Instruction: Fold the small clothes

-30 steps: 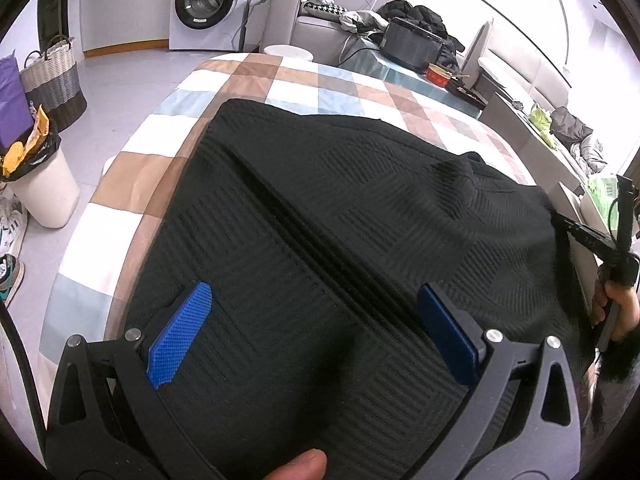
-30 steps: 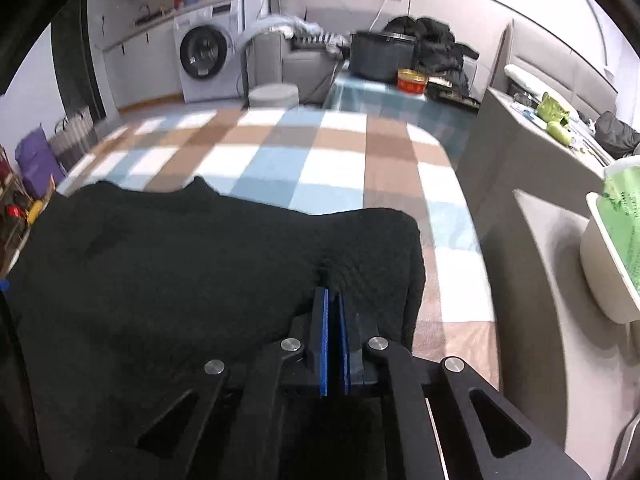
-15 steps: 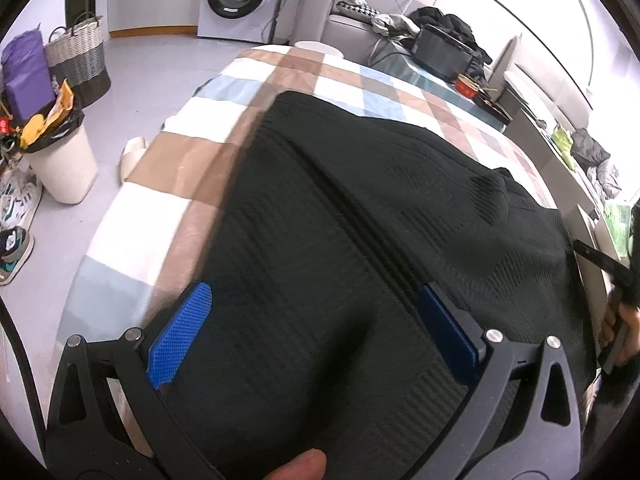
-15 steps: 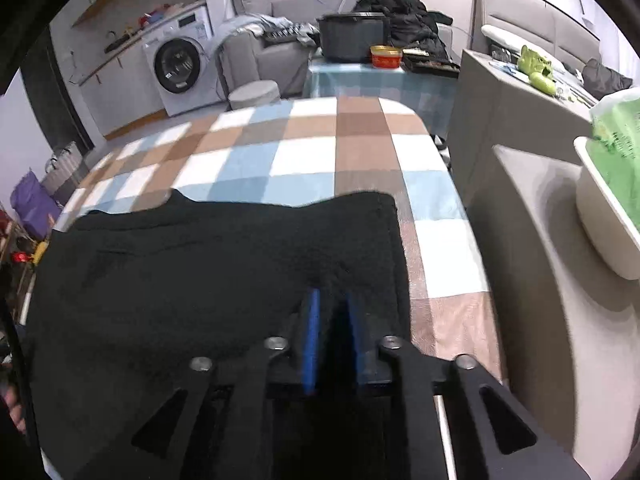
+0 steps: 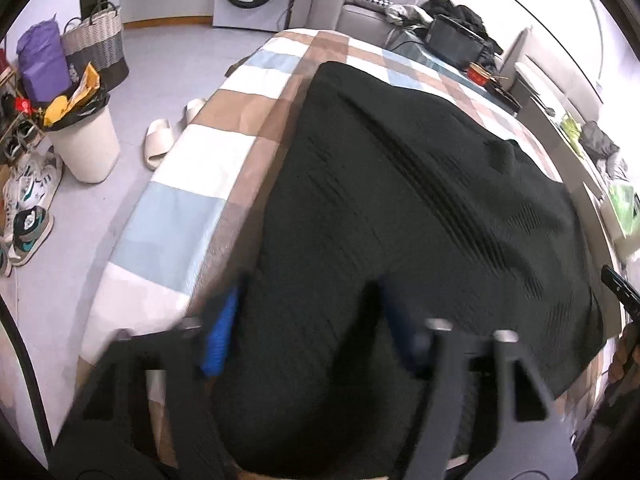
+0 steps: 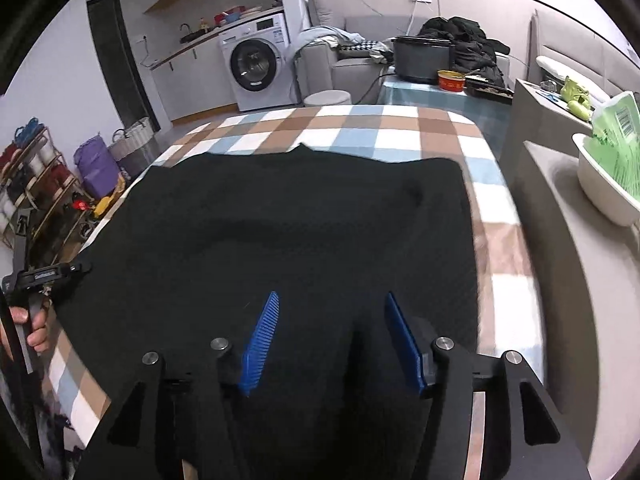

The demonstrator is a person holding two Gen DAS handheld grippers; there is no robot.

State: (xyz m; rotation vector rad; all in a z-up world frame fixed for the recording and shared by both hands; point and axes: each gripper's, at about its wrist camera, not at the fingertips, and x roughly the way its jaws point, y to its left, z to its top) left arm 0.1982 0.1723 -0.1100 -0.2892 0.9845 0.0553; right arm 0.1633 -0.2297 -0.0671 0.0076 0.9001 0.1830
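Small white lettering — unreadable — on left gripper (image 6: pixel 48 276)

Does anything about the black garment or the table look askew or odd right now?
Mostly fine. The black knit garment lies spread on the checked tablecloth, with one long ridge wrinkling its middle and its near right corner overhanging the table edge. The left gripper and right gripper are open over it. Nothing spilled or damaged.
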